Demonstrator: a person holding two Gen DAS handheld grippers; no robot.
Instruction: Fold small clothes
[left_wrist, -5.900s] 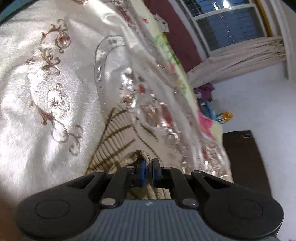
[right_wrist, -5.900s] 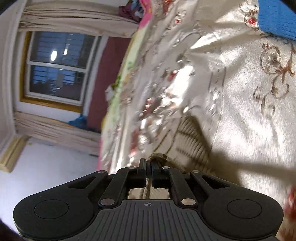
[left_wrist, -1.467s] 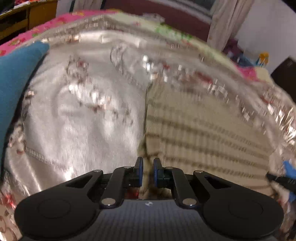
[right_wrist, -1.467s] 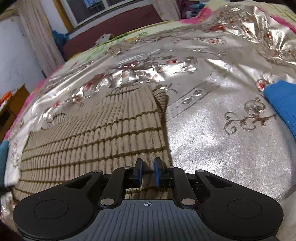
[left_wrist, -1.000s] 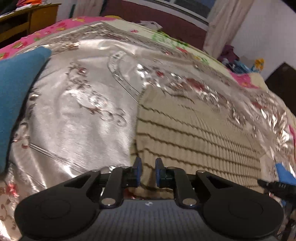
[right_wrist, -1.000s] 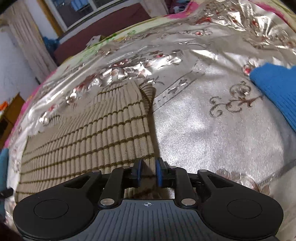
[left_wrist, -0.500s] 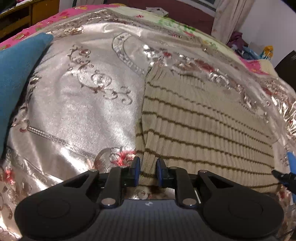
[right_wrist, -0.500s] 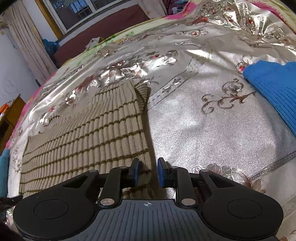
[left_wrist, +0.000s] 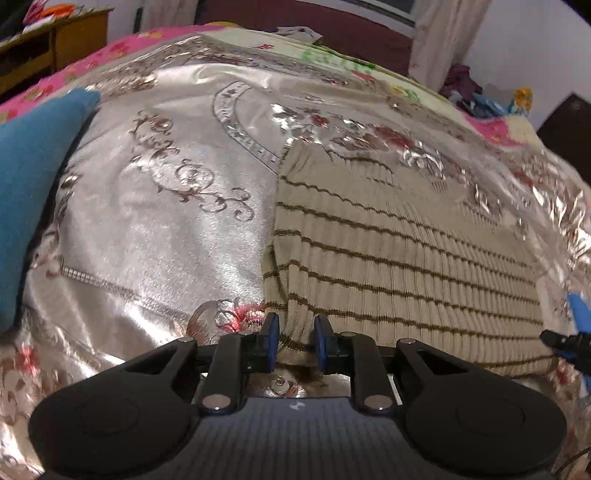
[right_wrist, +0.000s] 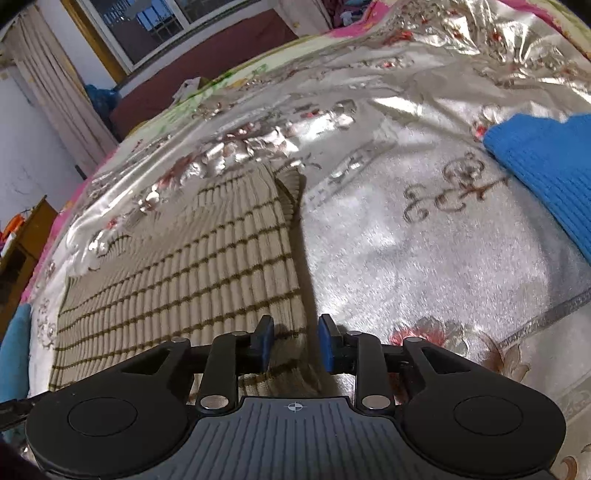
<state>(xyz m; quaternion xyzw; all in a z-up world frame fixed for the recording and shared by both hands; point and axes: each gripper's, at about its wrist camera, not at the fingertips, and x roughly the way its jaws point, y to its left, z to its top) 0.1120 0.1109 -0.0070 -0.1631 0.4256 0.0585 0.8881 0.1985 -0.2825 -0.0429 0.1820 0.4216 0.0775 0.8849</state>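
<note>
A beige ribbed sweater with thin brown stripes (left_wrist: 388, 258) lies flat on a shiny silver embroidered bedspread (left_wrist: 166, 221). My left gripper (left_wrist: 294, 338) is open, its blue pads on either side of the sweater's near left corner. In the right wrist view the same sweater (right_wrist: 184, 288) spreads to the left. My right gripper (right_wrist: 295, 341) is open over its near right corner, jaws apart with the edge between them. The right gripper's tip also shows at the far right of the left wrist view (left_wrist: 569, 339).
A blue knitted garment (right_wrist: 550, 166) lies on the bedspread to the right, and a teal blue one (left_wrist: 26, 155) to the left. A wooden cabinet (left_wrist: 48, 48) stands beyond the bed on the left. A window with curtains (right_wrist: 155, 26) is at the back.
Both grippers brought the sweater down flat onto the bed and have opened their jaws wider, letting go of its near corners. The sweater now lies still.
</note>
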